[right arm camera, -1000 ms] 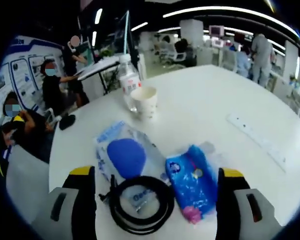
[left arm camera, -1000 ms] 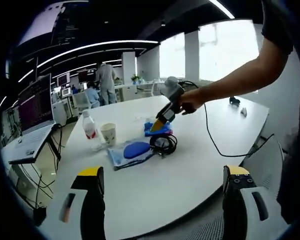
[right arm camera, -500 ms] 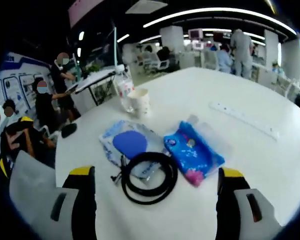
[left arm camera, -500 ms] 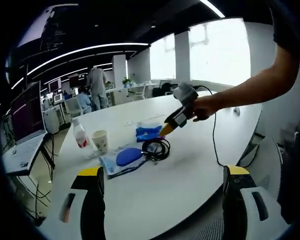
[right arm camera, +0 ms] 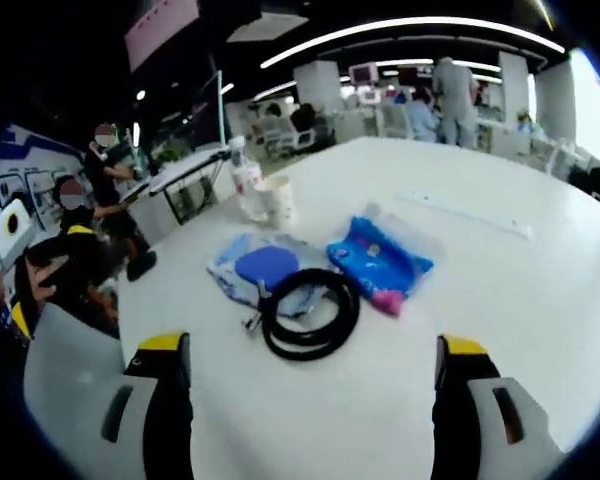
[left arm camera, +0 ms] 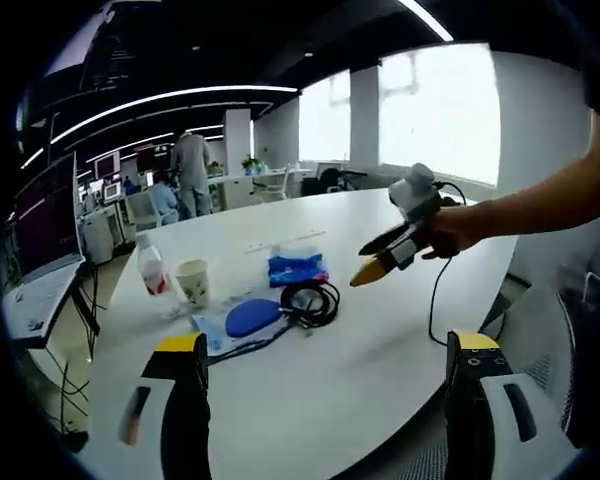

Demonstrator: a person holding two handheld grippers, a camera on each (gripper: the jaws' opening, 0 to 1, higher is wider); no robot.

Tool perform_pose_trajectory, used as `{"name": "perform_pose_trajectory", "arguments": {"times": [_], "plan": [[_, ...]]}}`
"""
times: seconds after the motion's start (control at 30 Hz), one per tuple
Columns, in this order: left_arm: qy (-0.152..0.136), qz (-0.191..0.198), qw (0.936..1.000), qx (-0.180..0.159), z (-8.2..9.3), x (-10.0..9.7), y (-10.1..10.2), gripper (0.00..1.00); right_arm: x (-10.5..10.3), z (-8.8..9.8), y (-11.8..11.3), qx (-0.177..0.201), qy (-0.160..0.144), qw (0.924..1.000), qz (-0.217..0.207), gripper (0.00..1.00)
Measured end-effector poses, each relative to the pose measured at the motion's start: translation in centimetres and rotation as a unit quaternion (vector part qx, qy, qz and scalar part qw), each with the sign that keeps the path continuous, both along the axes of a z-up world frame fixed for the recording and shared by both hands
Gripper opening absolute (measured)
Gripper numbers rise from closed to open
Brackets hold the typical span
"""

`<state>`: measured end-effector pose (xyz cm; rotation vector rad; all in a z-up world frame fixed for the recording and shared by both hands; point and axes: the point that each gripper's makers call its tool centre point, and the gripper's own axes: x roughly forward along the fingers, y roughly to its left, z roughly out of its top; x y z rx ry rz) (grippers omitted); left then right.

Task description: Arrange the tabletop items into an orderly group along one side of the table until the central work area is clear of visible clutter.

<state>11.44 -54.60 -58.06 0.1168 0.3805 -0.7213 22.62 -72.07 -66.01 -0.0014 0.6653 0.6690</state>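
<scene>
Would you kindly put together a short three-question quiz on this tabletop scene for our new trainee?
1. True or false: the paper cup stands beside the water bottle.
2. Which item touches the coiled black cable? A) the paper cup B) the pouch with the blue oval C) the power strip
3. Fill in: both the left gripper and the right gripper are ____.

Key: 1 true; 2 B; 3 open, holding nothing.

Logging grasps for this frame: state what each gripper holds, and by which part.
Nothing is held. The left gripper and right gripper both stand open and empty above the white table, short of the black cable coil.
</scene>
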Motion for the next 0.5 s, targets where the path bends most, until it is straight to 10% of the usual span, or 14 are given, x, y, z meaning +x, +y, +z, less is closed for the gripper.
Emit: {"name": "perform_pose_trajectory", "arguments": {"times": [0.5], "plan": [[0.003,-0.011,0.9999,-0.007,-0.3,5.1,-1.7,0.99,-1.6,0.4,-4.1,0.038,-0.004,0.9948,-0.095,0.98]]}}
